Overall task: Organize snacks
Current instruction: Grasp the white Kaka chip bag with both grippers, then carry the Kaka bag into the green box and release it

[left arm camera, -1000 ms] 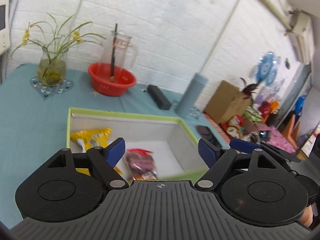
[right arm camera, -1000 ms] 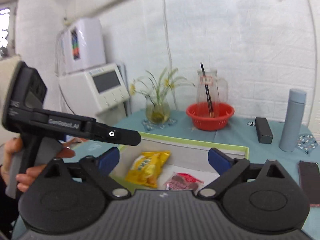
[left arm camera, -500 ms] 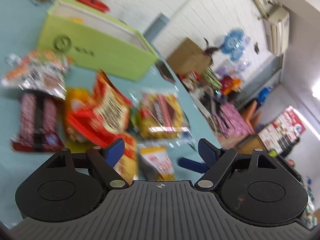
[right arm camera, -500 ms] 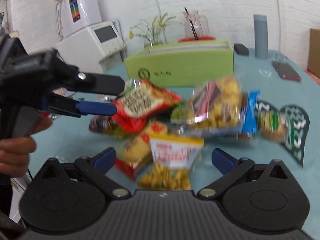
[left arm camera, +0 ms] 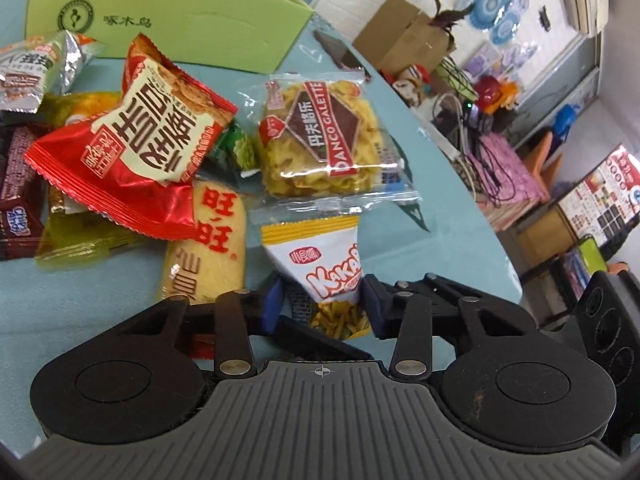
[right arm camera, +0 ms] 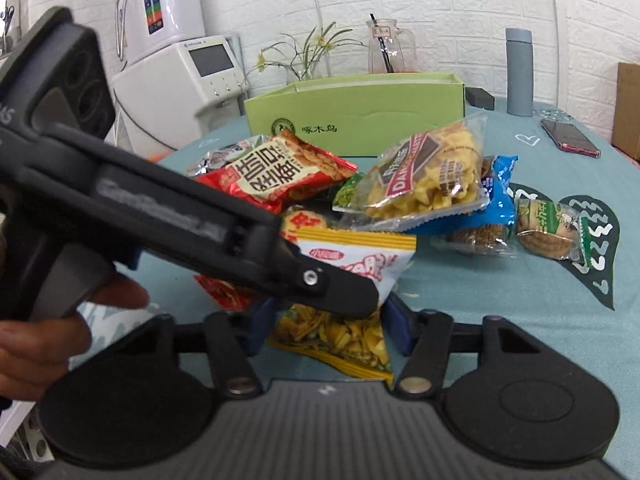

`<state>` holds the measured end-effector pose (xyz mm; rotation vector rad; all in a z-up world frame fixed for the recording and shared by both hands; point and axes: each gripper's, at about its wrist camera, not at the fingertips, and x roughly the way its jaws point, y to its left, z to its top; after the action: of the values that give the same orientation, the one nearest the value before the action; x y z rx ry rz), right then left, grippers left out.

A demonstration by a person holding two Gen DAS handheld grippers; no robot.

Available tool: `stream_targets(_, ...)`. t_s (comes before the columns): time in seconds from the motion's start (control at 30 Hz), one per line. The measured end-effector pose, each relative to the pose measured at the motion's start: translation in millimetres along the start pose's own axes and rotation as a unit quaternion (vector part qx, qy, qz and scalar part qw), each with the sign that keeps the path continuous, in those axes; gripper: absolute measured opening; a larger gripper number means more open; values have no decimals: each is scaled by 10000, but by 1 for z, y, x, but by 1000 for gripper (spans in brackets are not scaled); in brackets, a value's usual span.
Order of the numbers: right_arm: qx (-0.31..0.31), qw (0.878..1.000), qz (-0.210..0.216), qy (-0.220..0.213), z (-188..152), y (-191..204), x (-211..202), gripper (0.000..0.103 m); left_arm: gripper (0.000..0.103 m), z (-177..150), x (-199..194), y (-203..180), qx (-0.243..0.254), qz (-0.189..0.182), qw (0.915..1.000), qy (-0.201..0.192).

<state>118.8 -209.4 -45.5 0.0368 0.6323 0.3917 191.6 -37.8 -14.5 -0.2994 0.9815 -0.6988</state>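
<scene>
Snack lot on the teal tablecloth, as I read it from my station, left to right. Crinkled silver foil packet at the far left edge. Dark brown glossy wrapper below it. Red foil crisp packet, puffed, with a saw-tooth seam, lying on top of the heap. Yellow rice-cracker pack, flat and oblong, partly under the red one. Lime-green cardboard box, rectangular and matte, behind the heap. Clear plastic galette bag showing wavy yellow pieces and a brown diamond label. White-and-yellow snack packet, pillow-shaped with a striped top seam, nearest me at the front of the pile. The left gripper has its blue pads drawn in on either side of this packet's lower end; I cannot tell whether they clamp it. The right gripper is closed on the same packet, with a pad against each side. Blue wrapper and a green-trimmed biscuit packet lie further right.
</scene>
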Motion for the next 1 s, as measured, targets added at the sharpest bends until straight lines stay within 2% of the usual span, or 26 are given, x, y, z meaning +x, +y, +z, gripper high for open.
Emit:
stream_targets(0.1, 272, 9994, 197, 26, -2, -5, -14, 47, 15, -3, -11, -3, -89, -195, 9997, 93)
stream_targets(0.2, 349, 9987, 369, -5, 7, -5, -29, 48, 15, 7, -27, -9, -81, -310, 9995, -7)
stream_targets(0.3, 165, 9985, 479, -205, 32, -2, -31, 48, 15, 33, -45, -13, 91, -265, 9991, -307)
stream_targets(0.4, -271, 9972, 524, -465, 71, -1, -18, 48, 15, 77, -57, -12, 236, -153, 9975, -654)
stream_targets(0.57, -906, 9921, 460, -738, 155, -9, 35, 48, 16, 173, -51, 5, 395, 113, 9931, -1100)
stream_targets(0.73, -851, 9943, 474, -445, 226, -43, 105, 47, 16, 248, -14, 34, 295, 432, 9928, -1081)
stream_targets(0.83, -834, 9957, 376, -160, 247, -62, 146, 47, 16, 276, 19, 56, 127, 490, 9946, -902)
stream_targets(1.0, -780, 9963, 243, 257, 253, -89, 199, 50, 18, 301, 67, 83, 46, 543, 9966, -622)
